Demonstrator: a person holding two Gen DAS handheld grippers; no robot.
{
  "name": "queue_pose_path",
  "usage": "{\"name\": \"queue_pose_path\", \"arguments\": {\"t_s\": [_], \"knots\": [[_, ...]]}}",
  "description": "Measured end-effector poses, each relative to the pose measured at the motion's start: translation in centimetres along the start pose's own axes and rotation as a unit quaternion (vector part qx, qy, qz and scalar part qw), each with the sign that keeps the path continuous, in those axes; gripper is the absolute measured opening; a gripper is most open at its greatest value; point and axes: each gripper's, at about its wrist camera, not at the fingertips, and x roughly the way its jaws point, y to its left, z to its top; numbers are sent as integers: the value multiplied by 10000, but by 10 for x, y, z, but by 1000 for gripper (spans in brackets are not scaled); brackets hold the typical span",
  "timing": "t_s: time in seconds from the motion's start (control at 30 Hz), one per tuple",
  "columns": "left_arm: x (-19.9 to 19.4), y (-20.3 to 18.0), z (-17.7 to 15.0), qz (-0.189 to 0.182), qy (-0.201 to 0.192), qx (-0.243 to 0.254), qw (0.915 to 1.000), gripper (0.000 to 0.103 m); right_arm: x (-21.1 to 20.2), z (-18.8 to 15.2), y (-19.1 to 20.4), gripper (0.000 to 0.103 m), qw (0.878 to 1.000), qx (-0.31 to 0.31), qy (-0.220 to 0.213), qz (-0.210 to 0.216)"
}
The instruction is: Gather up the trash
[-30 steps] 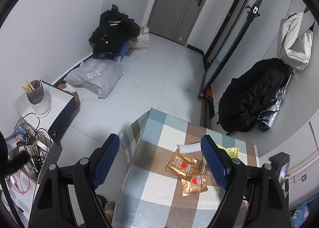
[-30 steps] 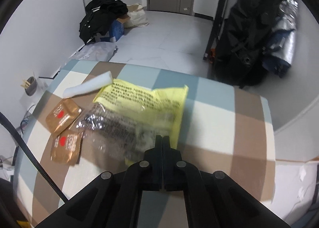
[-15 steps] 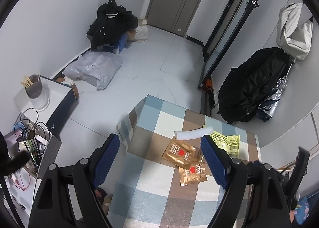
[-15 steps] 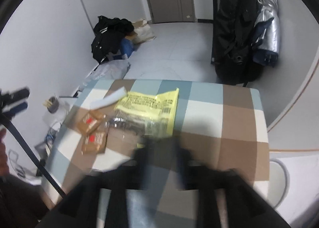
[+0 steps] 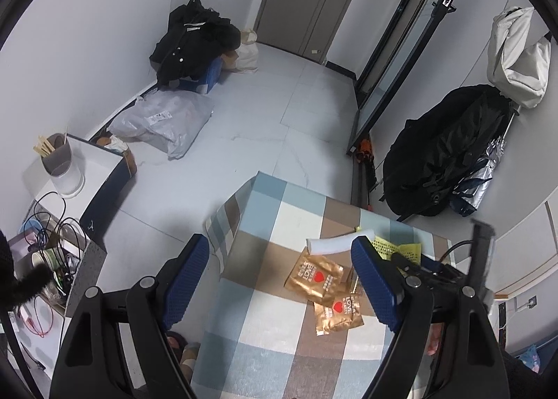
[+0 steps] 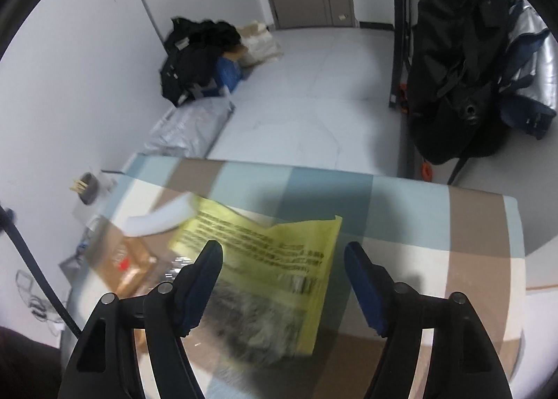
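Note:
A yellow plastic wrapper (image 6: 279, 252) with a clear end lies flat on the checked tablecloth (image 6: 436, 235). My right gripper (image 6: 282, 259) hovers over it, jaws opening, the wrapper below and between the blue pads but not pressed. A white paper roll (image 6: 164, 217) and gold sachets (image 6: 122, 259) lie to its left. In the left wrist view my left gripper (image 5: 279, 259) stands open above the table's near corner, nothing in it. Two gold sachets (image 5: 314, 277) lie by its right finger (image 5: 375, 280); the white roll (image 5: 334, 245) and yellow wrapper (image 5: 397, 249) lie beyond.
Beyond the table is grey floor with a grey plastic bag (image 5: 164, 120), a black coat on a blue box (image 5: 191, 47), and a black jacket (image 5: 446, 151) on a rack. A white box with a cup (image 5: 62, 169) and tangled cables (image 5: 45, 231) sit left.
My right gripper went from shut at the wrapper's edge to open, pulling back and then coming forward over the wrapper. The left gripper stayed open and in place.

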Motion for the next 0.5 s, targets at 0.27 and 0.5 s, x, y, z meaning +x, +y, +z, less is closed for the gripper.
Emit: {"name": "queue_pose_path", "arguments": {"t_s": [0.27, 0.5], "knots": [[5, -3, 4, -33, 23, 41, 10000, 81, 2, -11, 30, 39, 9930, -1013, -83, -595], [5, -6, 2, 15, 43, 90, 9999, 81, -11, -20, 29, 6, 9894, -1237, -130, -748]]}}
